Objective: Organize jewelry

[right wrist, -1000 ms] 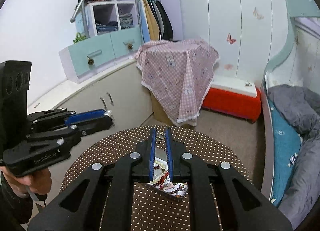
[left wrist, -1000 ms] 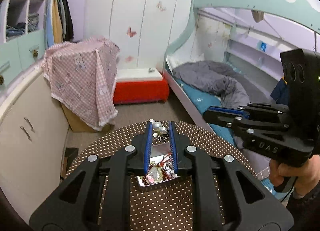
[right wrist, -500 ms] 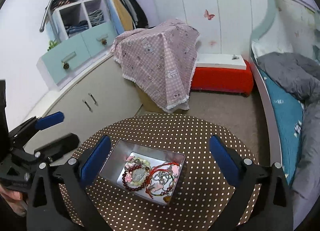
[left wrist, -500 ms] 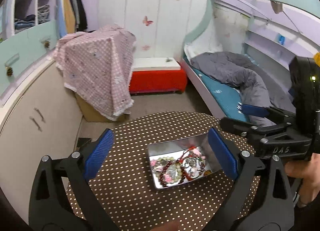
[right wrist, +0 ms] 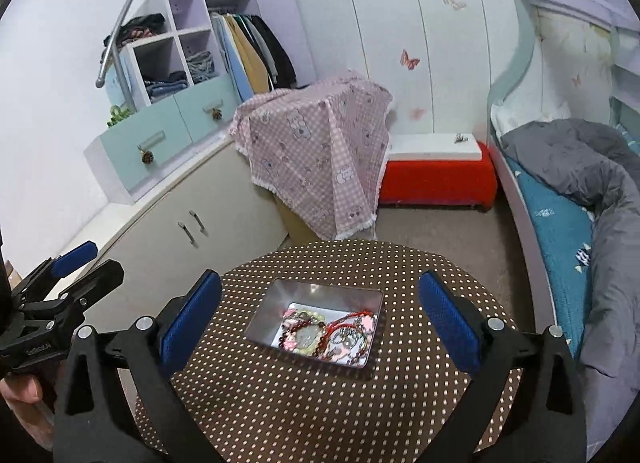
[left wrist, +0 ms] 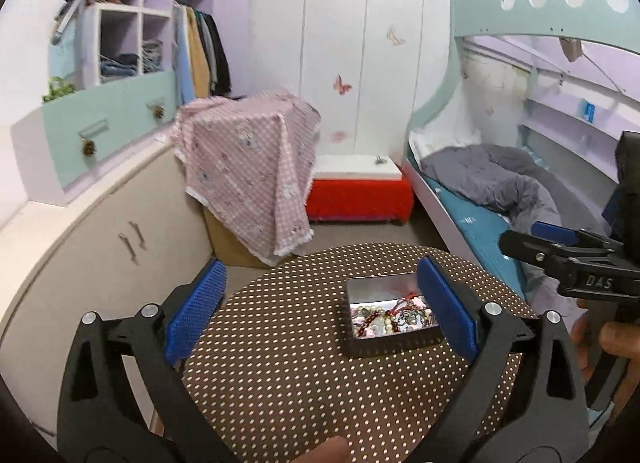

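Note:
A silver metal tin [left wrist: 380, 287] [right wrist: 268, 315] sits on a round brown polka-dot table [left wrist: 280, 375] [right wrist: 304, 403]. It holds a tangle of beaded bracelets and red string jewelry [left wrist: 394, 315] [right wrist: 328, 333]. My left gripper [left wrist: 320, 315] is wide open and empty above the table, with the tin next to its right finger. My right gripper [right wrist: 320, 319] is wide open and empty, raised above the tin. The right gripper also shows at the right edge of the left wrist view [left wrist: 568, 255], and the left gripper at the left edge of the right wrist view [right wrist: 60, 279].
A beige cabinet [right wrist: 192, 223] curves along the left. A box draped in pink checked cloth [right wrist: 320, 151] and a red bench [right wrist: 436, 175] stand beyond the table. A bed with a grey duvet [right wrist: 580, 167] runs along the right.
Both grippers went from shut to wide open, the left letting pearl jewelry go. Both have since lifted and pulled back from the tin.

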